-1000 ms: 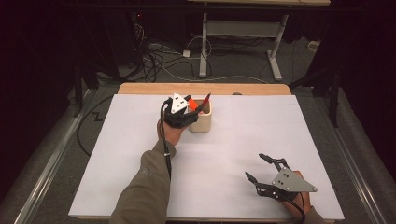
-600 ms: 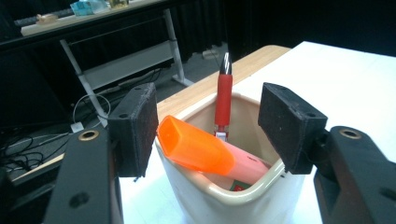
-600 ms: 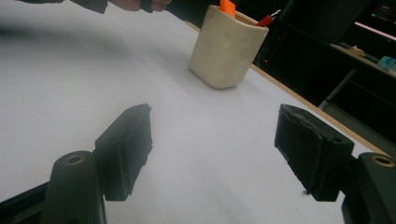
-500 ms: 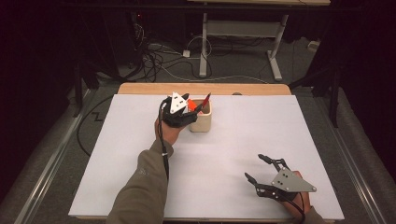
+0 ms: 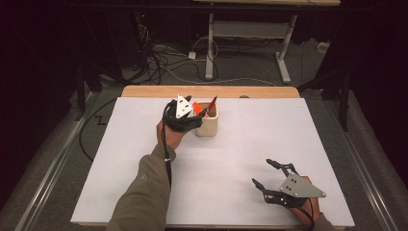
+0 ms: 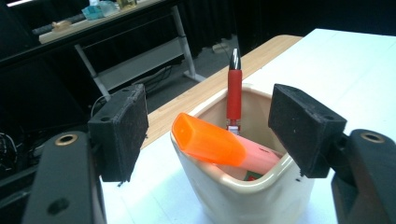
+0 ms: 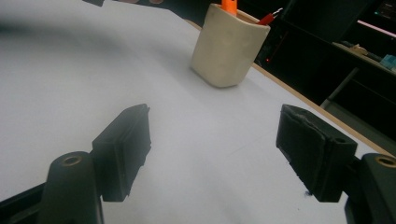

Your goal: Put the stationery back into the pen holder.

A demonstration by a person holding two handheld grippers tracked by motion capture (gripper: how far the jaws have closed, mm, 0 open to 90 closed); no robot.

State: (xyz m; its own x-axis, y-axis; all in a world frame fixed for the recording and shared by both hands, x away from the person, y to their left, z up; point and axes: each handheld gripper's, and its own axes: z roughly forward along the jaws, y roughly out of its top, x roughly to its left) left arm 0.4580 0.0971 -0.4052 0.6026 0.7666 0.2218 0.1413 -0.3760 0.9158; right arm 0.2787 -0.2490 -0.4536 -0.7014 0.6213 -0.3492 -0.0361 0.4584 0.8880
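- Orange highlighter (image 6: 212, 142) leans inside the cream ceramic cup (image 6: 243, 186), beside an upright red pen (image 6: 234, 91), so it looks dropped in rather than held.
- Left gripper (image 6: 210, 128) straddles the cup rim; its jaws have just been opening, pads clear of the marker.
- Right gripper (image 5: 267, 174) rests spread and empty on the white tabletop (image 5: 288, 130), probably idle.
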